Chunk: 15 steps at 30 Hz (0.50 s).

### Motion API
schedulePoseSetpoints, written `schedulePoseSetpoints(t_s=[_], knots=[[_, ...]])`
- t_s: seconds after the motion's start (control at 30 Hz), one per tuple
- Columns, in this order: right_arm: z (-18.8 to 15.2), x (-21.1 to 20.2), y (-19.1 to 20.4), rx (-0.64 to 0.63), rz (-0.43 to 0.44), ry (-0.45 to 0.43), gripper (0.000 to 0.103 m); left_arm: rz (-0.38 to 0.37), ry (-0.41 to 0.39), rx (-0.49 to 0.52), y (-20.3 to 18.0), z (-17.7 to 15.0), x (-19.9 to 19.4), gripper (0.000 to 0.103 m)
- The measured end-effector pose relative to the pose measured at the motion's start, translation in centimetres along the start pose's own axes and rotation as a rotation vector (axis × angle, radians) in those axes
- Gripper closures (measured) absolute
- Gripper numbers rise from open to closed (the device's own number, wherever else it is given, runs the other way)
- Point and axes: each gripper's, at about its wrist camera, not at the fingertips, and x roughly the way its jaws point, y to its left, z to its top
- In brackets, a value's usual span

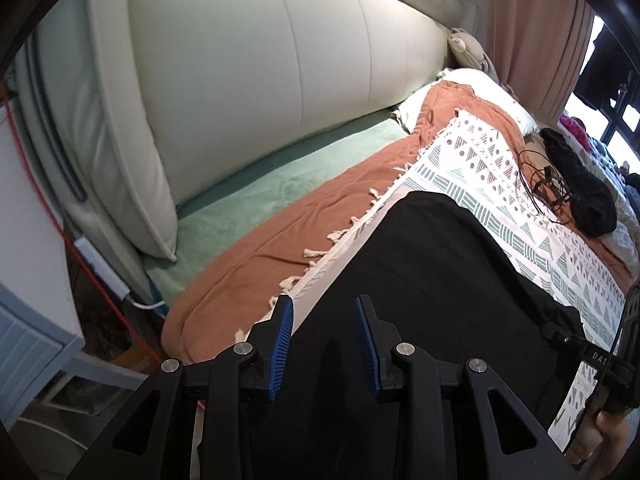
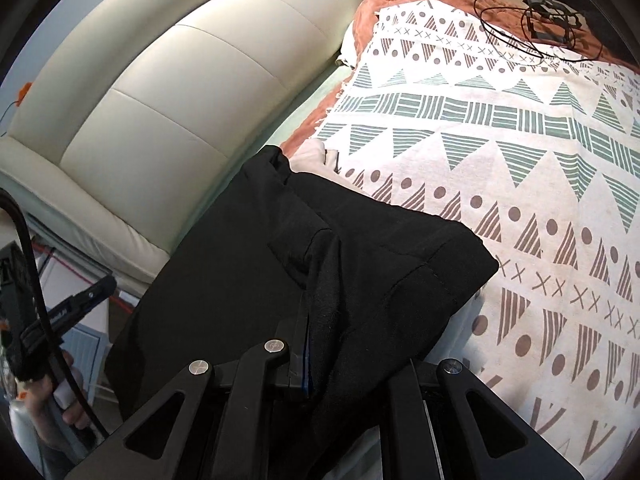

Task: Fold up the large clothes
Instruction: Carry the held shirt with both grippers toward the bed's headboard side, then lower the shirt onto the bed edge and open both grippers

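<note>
One black garment (image 1: 432, 280), apparently trousers judging by the hemmed leg end, lies across the near side of the patterned throw (image 2: 500, 128) on the bed, and both of our grippers work its near edge. The left gripper (image 1: 325, 340) hangs over the cloth with its blue pads spread wide and nothing between them. The right gripper (image 2: 356, 352) is buried in a fold of the same garment; cloth drapes over its fingers and appears pinched, though the far finger is hidden (so we cannot say how tightly it bites).

The relation that matters: the garment's long axis runs away from us, from the grippers toward the cream headboard (image 1: 248, 80), with the hemmed end lying forward and to the right of the right gripper. The left gripper sits nearer the free, unheld side edge and is, in our judgement, the one to take the next grip.

The count: one black garment in hand, two grippers, one patterned throw over one rust-coloured blanket (image 1: 280, 216), one tangle of black cable (image 2: 532, 20), and one further dark garment (image 1: 580, 184) well apart.
</note>
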Motion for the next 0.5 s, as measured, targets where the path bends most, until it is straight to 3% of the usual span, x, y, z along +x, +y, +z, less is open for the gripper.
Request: schedulePoseSetpoints(t_s=[0.07,0.13,0.17,0.5], knots=[[0.1,0.0,-0.1,-0.001,-0.022,-0.013,0.094,0.013,-0.01,-0.008,0.6,-1.3,-0.8,0.064],[0.0,0.1,-0.6,0.015,-0.04,-0.024,0.095,0.02,-0.027,-0.025,1.4,-2.7,-1.4,0.049],[-0.1,0.2,-0.9,0.023,-0.049,-0.026,0.095,0.027,-0.036,-0.04,1.9,-3.3,-1.6,0.047],[-1.1,-0.5,-0.6,-0.012,-0.133,-0.081,0.096,0.001,-0.059,-0.139,3.5,-7.3,-3.0,0.042]])
